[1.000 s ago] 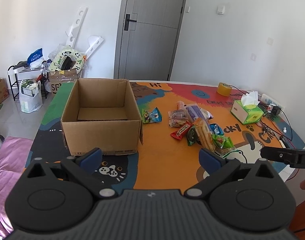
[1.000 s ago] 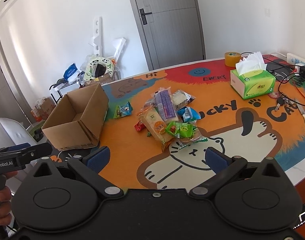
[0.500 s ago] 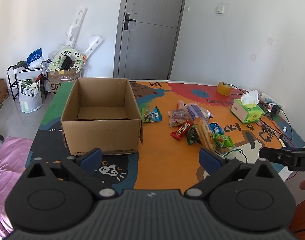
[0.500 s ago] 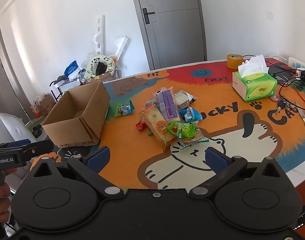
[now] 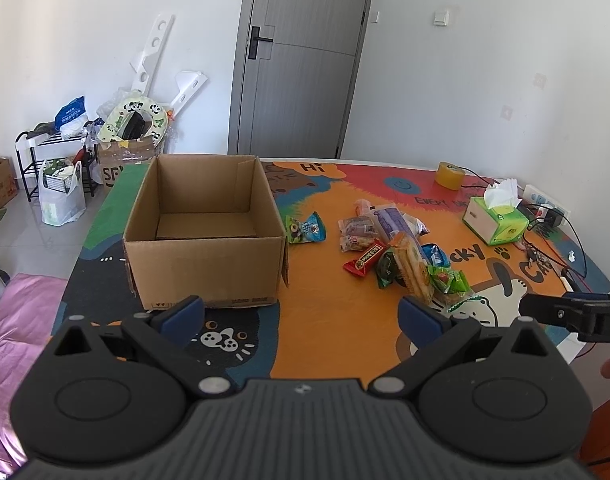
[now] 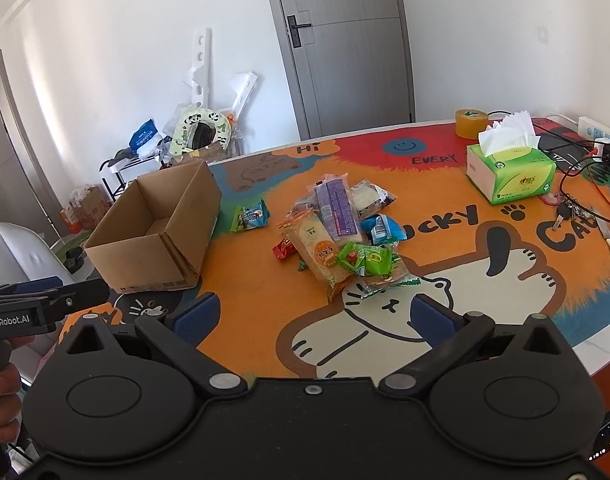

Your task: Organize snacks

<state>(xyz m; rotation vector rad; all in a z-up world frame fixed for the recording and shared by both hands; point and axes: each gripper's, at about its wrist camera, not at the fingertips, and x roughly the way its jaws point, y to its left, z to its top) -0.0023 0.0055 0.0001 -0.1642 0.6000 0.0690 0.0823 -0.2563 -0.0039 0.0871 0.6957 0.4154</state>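
An open, empty cardboard box stands on the left of the colourful table mat. A heap of snack packets lies in the middle of the mat, with one blue-green packet apart, closer to the box. My left gripper hovers open near the table's front edge, just in front of the box. My right gripper is open too, above the cat drawing, a short way before the heap. Neither holds anything.
A green tissue box, a roll of tape, keys, cables and a power strip occupy the table's right side. Clutter and a rack stand on the floor at left, before a grey door.
Both grippers have drifted slightly forward toward the table. Nothing on the table has moved.
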